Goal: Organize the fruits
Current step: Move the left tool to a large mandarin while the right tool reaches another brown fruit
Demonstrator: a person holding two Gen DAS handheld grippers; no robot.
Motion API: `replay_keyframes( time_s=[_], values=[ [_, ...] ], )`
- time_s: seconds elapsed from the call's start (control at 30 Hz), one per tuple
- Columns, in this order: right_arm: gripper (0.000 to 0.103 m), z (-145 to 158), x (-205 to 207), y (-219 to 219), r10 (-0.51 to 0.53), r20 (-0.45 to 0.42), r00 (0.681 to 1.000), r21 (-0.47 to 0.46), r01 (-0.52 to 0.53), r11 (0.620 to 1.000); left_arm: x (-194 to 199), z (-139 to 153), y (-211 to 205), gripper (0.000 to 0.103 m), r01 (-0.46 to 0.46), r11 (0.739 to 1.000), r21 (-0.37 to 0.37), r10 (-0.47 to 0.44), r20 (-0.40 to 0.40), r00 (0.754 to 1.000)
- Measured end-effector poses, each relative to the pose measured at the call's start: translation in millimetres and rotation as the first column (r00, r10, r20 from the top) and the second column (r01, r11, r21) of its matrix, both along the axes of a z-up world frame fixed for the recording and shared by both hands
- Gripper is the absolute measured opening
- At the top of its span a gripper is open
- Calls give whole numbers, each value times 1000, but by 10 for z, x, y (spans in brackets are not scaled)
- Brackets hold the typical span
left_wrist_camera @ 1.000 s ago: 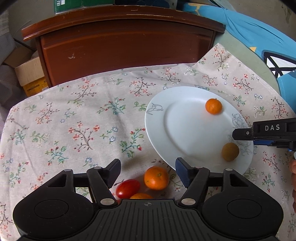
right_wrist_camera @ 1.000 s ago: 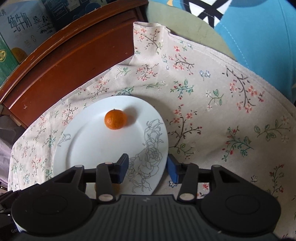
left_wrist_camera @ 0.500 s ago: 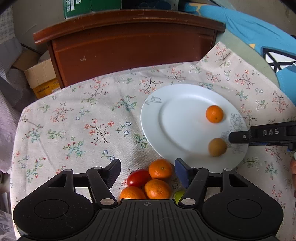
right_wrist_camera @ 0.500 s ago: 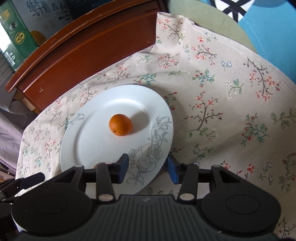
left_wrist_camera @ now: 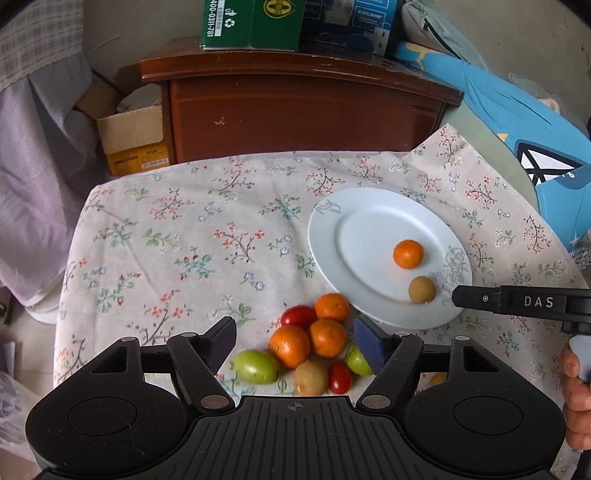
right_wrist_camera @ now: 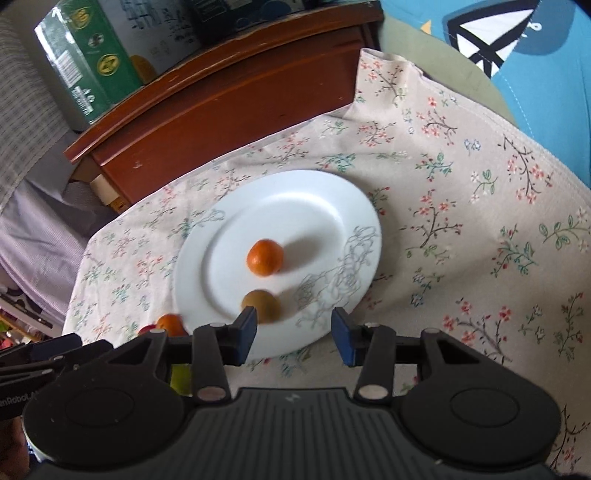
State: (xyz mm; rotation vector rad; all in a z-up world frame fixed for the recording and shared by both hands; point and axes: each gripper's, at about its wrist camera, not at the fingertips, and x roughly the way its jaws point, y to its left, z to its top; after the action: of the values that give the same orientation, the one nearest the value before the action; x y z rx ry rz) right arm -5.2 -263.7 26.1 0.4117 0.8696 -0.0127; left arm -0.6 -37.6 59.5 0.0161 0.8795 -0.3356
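Your left gripper (left_wrist_camera: 295, 341) hangs over the near edge of the tablecloth (left_wrist_camera: 192, 236) with its jaws wide apart; they have just been opening, and the pads press on nothing, though the fruit pile lies in the gap below them. The pile holds three oranges (left_wrist_camera: 290, 346), two red tomatoes (left_wrist_camera: 298, 316), two green fruits (left_wrist_camera: 256, 366) and a brown fruit (left_wrist_camera: 311, 376), all clustered and touching on the cloth just beside the near rim of the plate (left_wrist_camera: 332, 236). The right-hand green fruit is partly hidden behind the blue pad (left_wrist_camera: 369, 347). On the plate lie one orange (left_wrist_camera: 407, 253) and one brown fruit (left_wrist_camera: 422, 290), near each other but apart. Your right gripper (right_wrist_camera: 293, 332) hovers above the near rim of the plate (right_wrist_camera: 314, 206) with its jaws at a moderate gap and nothing between them; the brown fruit (right_wrist_camera: 261, 304) sits just beyond its left pad (right_wrist_camera: 245, 334), and the orange (right_wrist_camera: 265, 257) lies farther in. This view is blurred, so contact between pad and fruit cannot be confirmed, though it appears clear. In the left view the right gripper's finger (left_wrist_camera: 517, 301) reaches over the plate's rim beside the brown fruit, and your right hand (left_wrist_camera: 576, 391) shows at the frame edge. A wooden cabinet (left_wrist_camera: 303, 114) stands behind the table, with boxes (left_wrist_camera: 255, 22) on top.
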Motion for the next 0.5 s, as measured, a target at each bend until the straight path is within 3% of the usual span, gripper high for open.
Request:
replay_keyframes(
  time_s=[0.5],
  values=[
    [46, 7, -561, 311, 106, 13, 994, 3, -106, 994, -491, -181, 163, 71, 3, 1000, -15, -4, -48, 999]
  ],
)
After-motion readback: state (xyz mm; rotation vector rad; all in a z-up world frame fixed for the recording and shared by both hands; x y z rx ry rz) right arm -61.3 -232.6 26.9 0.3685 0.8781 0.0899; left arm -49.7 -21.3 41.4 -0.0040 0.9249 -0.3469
